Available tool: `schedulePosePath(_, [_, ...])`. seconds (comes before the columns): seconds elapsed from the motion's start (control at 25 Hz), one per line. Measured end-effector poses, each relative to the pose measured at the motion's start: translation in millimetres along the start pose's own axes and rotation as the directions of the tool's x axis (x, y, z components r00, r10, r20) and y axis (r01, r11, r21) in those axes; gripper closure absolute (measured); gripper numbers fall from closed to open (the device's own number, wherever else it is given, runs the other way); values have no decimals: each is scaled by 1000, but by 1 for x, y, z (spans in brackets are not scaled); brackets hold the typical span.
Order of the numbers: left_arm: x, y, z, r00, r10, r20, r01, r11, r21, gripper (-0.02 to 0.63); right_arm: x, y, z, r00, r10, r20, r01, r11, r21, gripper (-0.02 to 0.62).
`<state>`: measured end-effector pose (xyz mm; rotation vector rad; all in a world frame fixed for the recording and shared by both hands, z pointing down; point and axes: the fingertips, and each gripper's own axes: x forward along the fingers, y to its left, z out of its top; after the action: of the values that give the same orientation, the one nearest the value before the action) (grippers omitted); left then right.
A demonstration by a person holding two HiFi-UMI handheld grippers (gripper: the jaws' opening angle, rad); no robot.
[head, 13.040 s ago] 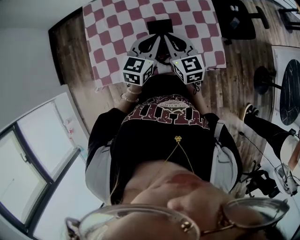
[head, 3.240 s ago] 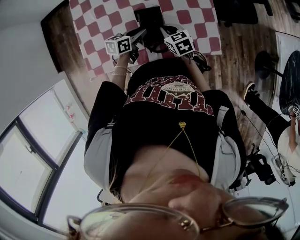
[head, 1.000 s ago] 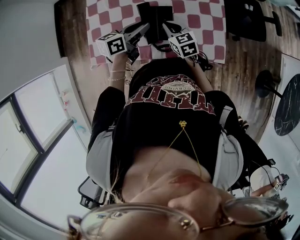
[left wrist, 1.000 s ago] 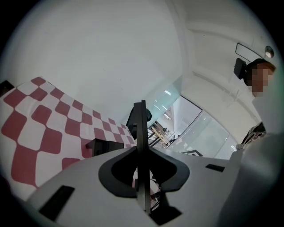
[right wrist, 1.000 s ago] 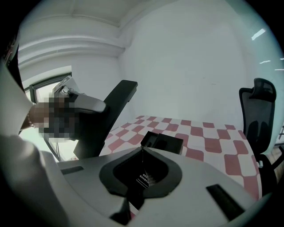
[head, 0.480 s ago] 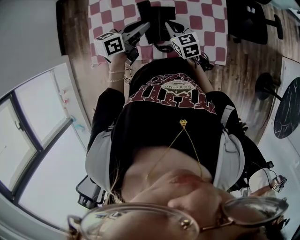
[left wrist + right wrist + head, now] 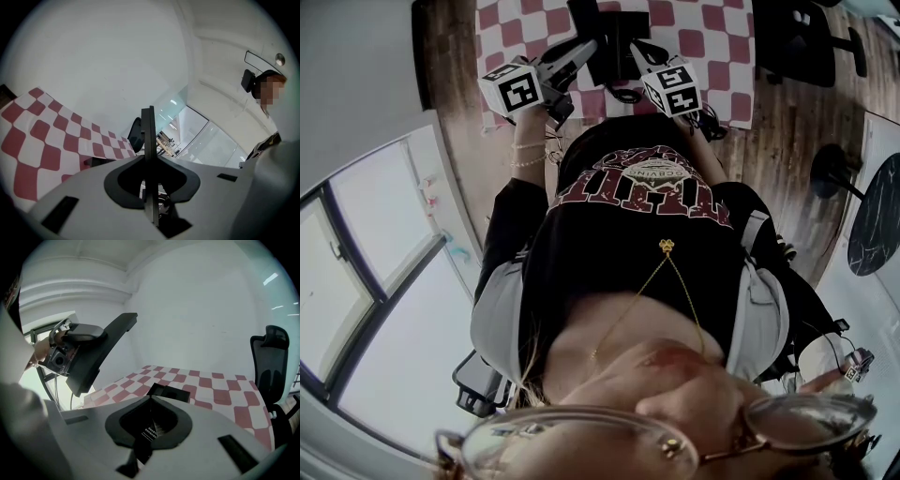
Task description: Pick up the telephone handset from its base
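The left gripper (image 7: 148, 159) is clamped on the telephone handset (image 7: 147, 131). In the left gripper view the handset stands edge-on as a thin dark blade, squeezed between the two pale jaws and rising past their tips. From the right gripper view the same handset (image 7: 101, 355) shows side-on as a long black bar. It is up and to the left of the right gripper (image 7: 150, 399), in the air well above the table, with the left gripper's body gripping it from behind. The right gripper's jaws meet in a narrow seam at their tips. Through the opening behind the tips a black surface with a small white printed label shows below them, and I cannot tell whether the tips pinch anything. Just ahead of those tips the black telephone base (image 7: 169, 392) lies flat on the red-and-white checkered tablecloth (image 7: 220, 390), its cradle bare. A black office chair (image 7: 272, 366) stands beyond the cloth to the right gripper's right. In the head view both grippers reach forward over the cloth (image 7: 712, 37), the left gripper (image 7: 581, 49) angled in from the left and the right gripper (image 7: 636, 49) from the right, with the dark phone between their tips.
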<state>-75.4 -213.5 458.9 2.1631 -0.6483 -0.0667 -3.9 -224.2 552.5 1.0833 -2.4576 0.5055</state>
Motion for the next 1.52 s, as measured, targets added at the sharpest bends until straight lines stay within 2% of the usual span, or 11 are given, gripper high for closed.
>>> schedulePosePath(0.32, [-6,-10,10,1000,-11,12,11,1000,14,525,-1,0,1,1000,0,1,0,1000,-1,575])
schedulePosePath(0.76, [-11,-11,5,999,-22,30,22,1000,-6,525,0,2,1,1000,16,-9,-16,1000,-9,575])
schedulePosePath(1.04, [-15,-7,2,997,-19,76,22,999,-45,525,1,2,1,1000,17,-10,-17,1000,-16,575])
schedulePosePath(1.52, [-6,-11,0,997,-55,55,57,997,-47,525,1,-2,5,1000,-1,3,1,1000,18,575])
